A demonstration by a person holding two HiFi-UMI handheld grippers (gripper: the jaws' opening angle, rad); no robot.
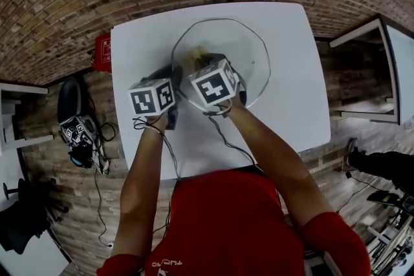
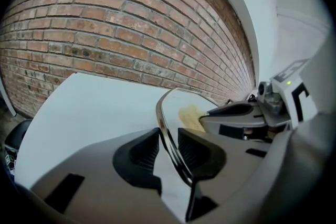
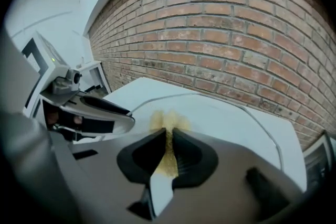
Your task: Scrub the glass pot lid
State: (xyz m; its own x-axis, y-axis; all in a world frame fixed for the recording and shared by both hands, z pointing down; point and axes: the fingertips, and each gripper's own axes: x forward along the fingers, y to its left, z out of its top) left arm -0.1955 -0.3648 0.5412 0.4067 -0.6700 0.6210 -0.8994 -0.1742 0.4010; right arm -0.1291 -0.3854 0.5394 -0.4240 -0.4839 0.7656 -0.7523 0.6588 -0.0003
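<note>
The glass pot lid (image 1: 242, 48) lies tilted on the white table (image 1: 139, 42), its near rim lifted. My left gripper (image 1: 174, 77) is shut on the lid's metal rim (image 2: 164, 118), which runs between its black pads (image 2: 142, 152). My right gripper (image 1: 204, 64) is shut on a yellow scrub pad (image 3: 168, 120) and presses it on the glass (image 3: 236, 118), just right of the left gripper. The pad shows through the glass in the left gripper view (image 2: 190, 115), with the right gripper's finger (image 2: 231, 110) beside it. The left gripper (image 3: 89, 113) also shows in the right gripper view.
A brick wall (image 3: 236, 34) stands behind the table. On the floor to the left are a red box (image 1: 102, 52) and a black device with marker squares (image 1: 77, 132). White furniture (image 1: 372, 71) stands at the right. The table's front edge is close to the person's body.
</note>
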